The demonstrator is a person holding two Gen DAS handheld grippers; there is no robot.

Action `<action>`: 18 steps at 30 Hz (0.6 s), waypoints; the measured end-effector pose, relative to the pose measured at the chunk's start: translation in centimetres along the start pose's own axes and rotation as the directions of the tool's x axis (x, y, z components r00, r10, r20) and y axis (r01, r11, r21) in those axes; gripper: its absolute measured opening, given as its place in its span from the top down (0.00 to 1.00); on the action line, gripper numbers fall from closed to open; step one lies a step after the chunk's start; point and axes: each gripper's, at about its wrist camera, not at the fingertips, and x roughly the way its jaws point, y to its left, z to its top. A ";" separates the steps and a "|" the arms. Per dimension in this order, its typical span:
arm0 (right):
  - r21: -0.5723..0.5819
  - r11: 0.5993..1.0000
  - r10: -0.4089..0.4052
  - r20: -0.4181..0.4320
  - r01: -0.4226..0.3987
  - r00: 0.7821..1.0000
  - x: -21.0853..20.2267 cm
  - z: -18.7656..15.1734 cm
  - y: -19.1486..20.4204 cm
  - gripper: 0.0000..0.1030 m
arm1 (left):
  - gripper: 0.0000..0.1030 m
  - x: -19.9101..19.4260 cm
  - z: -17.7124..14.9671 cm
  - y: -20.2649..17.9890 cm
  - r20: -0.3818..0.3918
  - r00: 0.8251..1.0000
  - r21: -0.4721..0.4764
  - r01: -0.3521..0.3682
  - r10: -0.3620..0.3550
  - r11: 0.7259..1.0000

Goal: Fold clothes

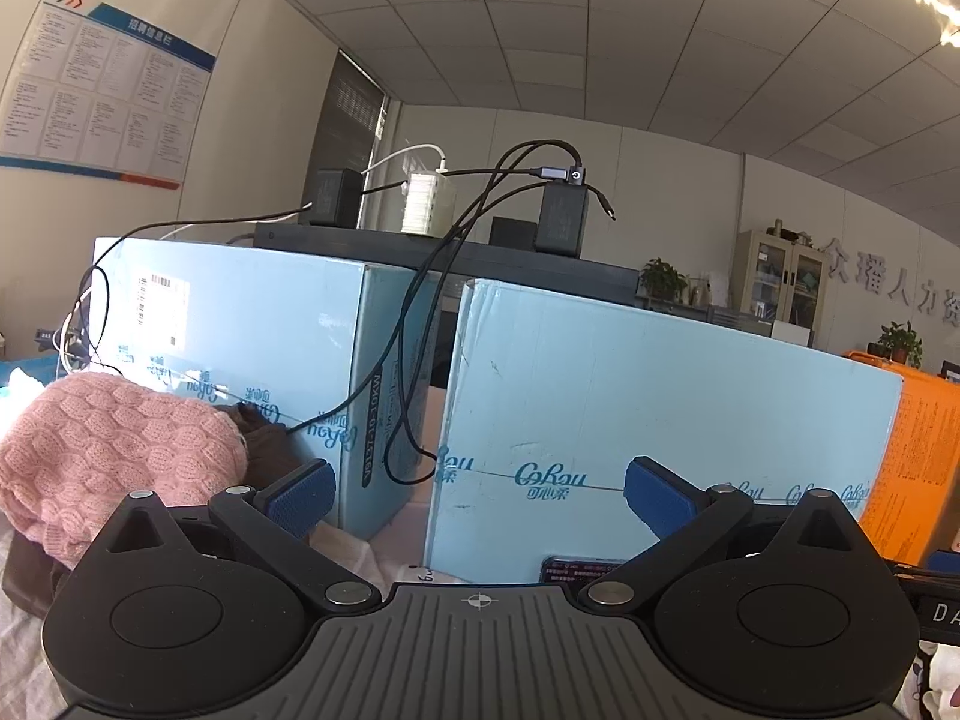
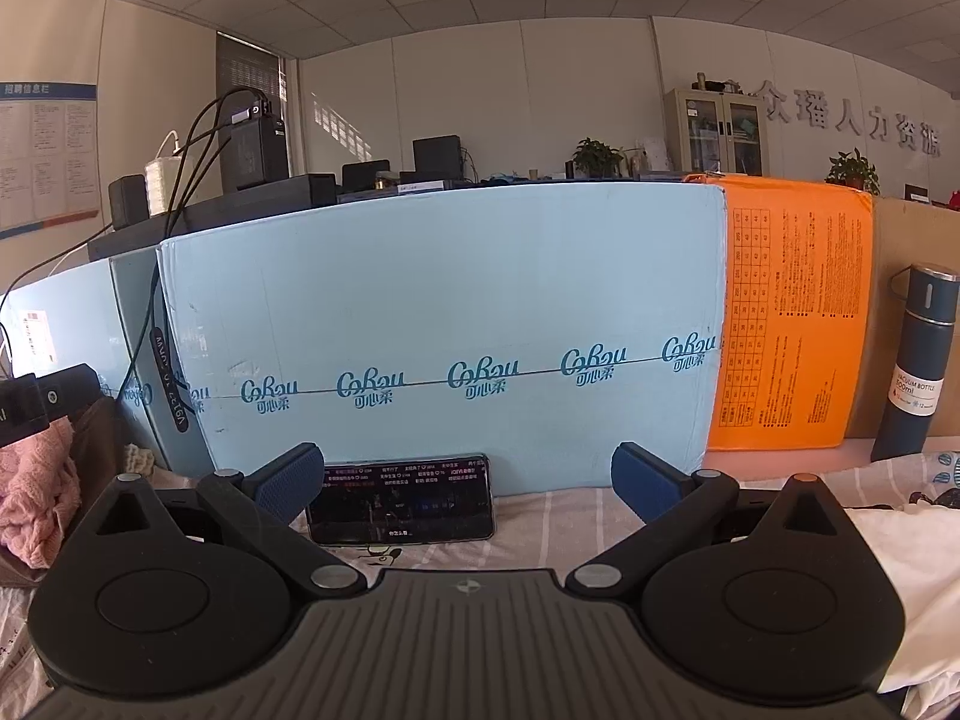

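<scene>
Cables dangling at twelve o'clock could snag the left gripper; both it and the right gripper gape wide, empty, pink sweater bunched at nine.

Left tool: matt black plastic arms, blue pads w/ fine dimpled texture, ribbed grey base, small brushed-metal pivot discs. Right tool: same build, same finishes. Pink sweater: chunky cable knit, soft, fuzzy. Brown garment beside it: smooth, dull cloth. Light blue boxes: smooth cardboard, slight sheen, scuffed in spots, clear tape along printed band. Orange box: matt printed card. Phone: glossy glass screen. Flask: matt dark blue body, shiny metal rim at cap. Bedsheet: thin striped cloth, lightly creased. Cables: smooth black plastic sheath.
</scene>
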 end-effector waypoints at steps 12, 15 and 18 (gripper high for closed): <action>0.018 1.000 0.004 0.027 -0.004 1.000 -0.3 -0.1 -0.1 0.00 | 0.00 0.0 -0.3 -0.6 0.000 0.999 0.068 -0.036 0.036 0.997; 0.024 1.000 -0.008 0.050 0.007 0.999 -0.5 0.0 0.2 0.00 | 0.00 0.2 -0.3 -0.6 0.000 0.999 0.070 -0.039 0.039 0.997; 0.035 0.999 -0.005 0.062 0.003 0.998 -0.6 0.2 0.1 0.00 | 0.00 0.3 -0.4 -0.6 0.000 0.999 0.072 -0.042 0.042 0.997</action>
